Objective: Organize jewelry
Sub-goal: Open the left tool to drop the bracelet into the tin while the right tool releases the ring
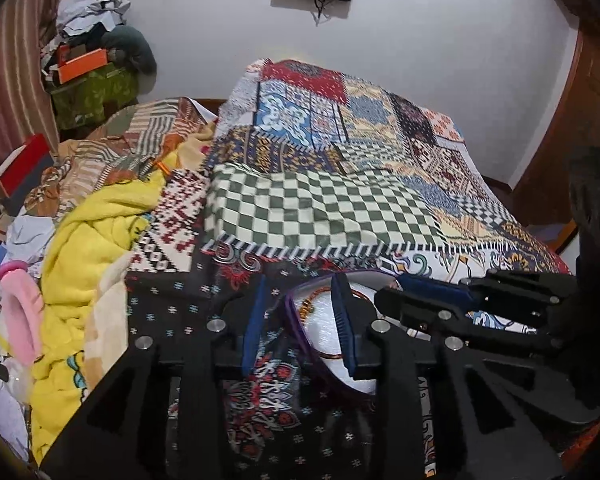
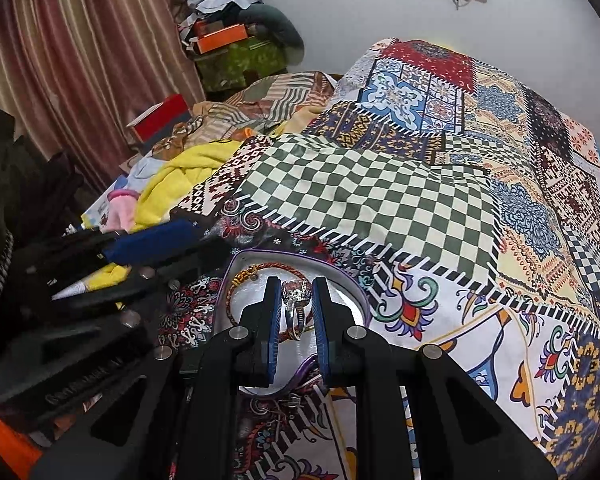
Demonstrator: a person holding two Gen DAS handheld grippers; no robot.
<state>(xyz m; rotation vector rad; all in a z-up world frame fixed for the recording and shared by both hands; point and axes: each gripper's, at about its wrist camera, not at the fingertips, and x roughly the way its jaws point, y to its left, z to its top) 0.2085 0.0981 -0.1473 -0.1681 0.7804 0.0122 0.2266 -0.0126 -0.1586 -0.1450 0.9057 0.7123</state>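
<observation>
A: Ring (image 2: 296, 304), with a pinkish stone on a silver band, is seen between the jaws of the right gripper (image 2: 296, 322), over the white tray (image 2: 352, 300).

B: Is it clamped?

A: That cannot be told; the jaws are set narrow, close on both sides of the ring, but contact is not shown clearly.

B: And the tray?

A: It is laid on the patterned bedspread (image 2: 380, 200) of the bed, purple-rimmed. A red-and-gold cord bracelet (image 2: 260, 270) is curled in it by the far rim.

B: The left gripper (image 1: 300, 322)?

A: Its jaws are held wide, one blue pad (image 1: 344, 320) over the tray (image 1: 324, 316), the other over the bedspread. Nothing is gripped. A yellow blanket (image 1: 88, 248) is heaped at the left.
</observation>
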